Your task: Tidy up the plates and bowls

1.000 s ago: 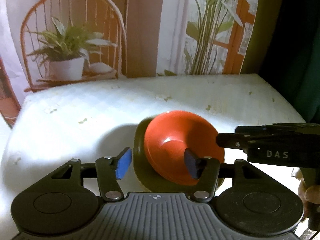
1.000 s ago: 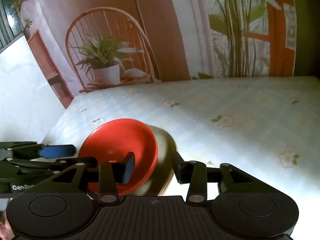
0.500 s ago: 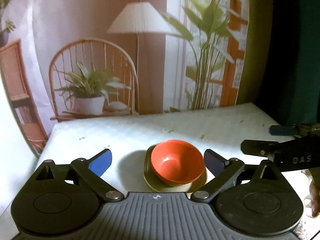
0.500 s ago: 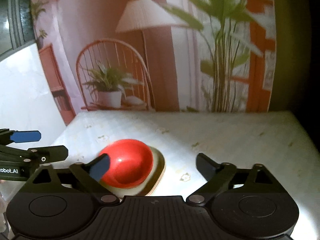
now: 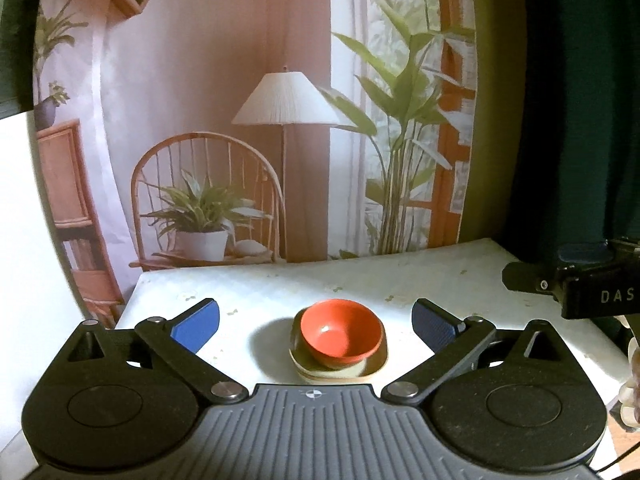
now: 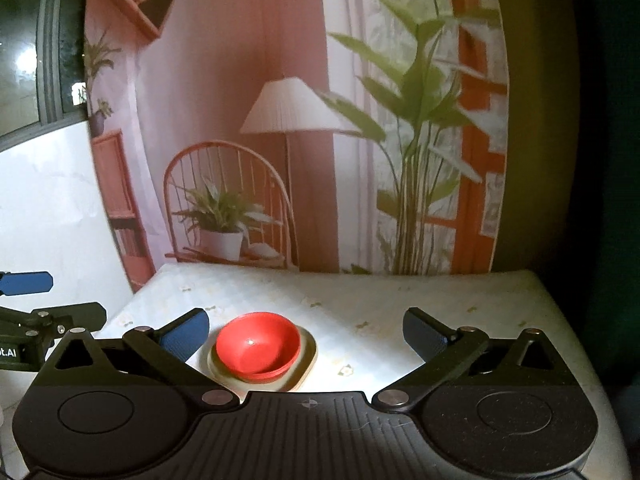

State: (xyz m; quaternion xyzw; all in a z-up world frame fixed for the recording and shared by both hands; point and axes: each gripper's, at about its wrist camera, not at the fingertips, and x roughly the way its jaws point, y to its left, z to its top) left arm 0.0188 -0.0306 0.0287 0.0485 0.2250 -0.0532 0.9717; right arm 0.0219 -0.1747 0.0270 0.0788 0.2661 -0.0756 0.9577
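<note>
The left gripper (image 5: pixel 316 322) is spread wide and holds nothing; the right gripper (image 6: pixel 306 332) is spread wide too, also with nothing in it. Beyond both, the red bowl (image 5: pixel 340 338) sits in the olive plate (image 5: pixel 376 364) mid-table. White tablecloth (image 6: pixel 400 300) lies bare around it to far and right edges.

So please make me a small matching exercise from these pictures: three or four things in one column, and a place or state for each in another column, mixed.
Things:
1. red bowl
2. beige plate
3. left claw
4. table

States:
a. open, holds nothing
b. sits in the plate
c. covered with a pale flowered cloth
d. lies flat under the bowl

Pairs: 1-b, 2-d, 3-a, 4-c
</note>
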